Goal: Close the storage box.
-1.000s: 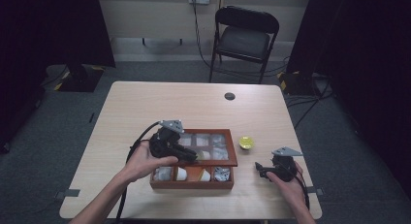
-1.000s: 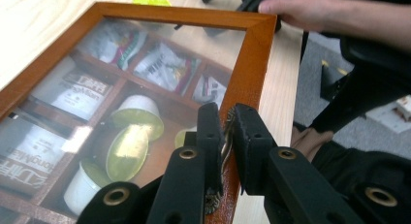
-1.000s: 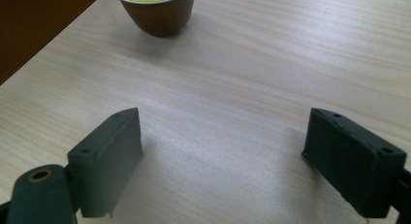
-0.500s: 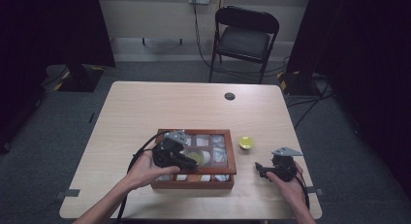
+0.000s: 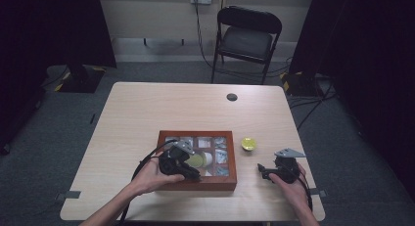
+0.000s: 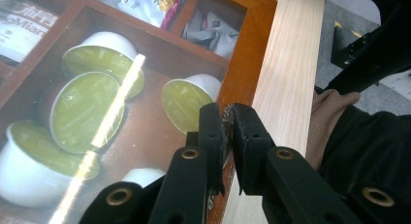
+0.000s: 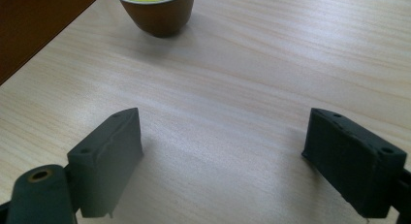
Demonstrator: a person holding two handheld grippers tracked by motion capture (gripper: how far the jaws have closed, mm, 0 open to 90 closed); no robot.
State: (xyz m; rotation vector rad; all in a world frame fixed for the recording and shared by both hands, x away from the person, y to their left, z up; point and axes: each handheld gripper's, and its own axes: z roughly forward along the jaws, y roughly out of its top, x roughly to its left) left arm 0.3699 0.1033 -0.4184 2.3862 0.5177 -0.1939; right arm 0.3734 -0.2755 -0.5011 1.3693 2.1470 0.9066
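- The left gripper point(image 5: 188, 171) hangs over the near left part of a shallow wooden box point(image 5: 230, 183), its jaws pressed together with nothing between them.
- In the left gripper view, those closed jaws point(image 6: 227, 132) sit over the box's compartment of coffee pods, close to the red-brown wall point(image 6: 245, 64) beside the table's edge.
- That compartment holds several white pods with green foil lids lying tilted against one another; the nearest pod point(image 6: 186, 99) lies just beyond the tips of the jaws, and I cannot tell whether they touch it.
- The compartments further along the box hold paper sachets point(image 6: 211, 27) and printed packets point(image 6: 138, 1).
- From the high view, the box sits on the near middle of the pale wooden table point(image 5: 147, 113), divided into small cells.
- A single brown pod with a yellow lid point(image 5: 248, 144) stands upright on the table just right of the box.
- The right gripper point(image 5: 266, 170) rests on the table to the right of the box, jaws spread wide and empty.
- In the right gripper view, the brown pod point(image 7: 157, 8) stands ahead of those spread jaws point(image 7: 223, 156), well apart from them, with bare tabletop between.
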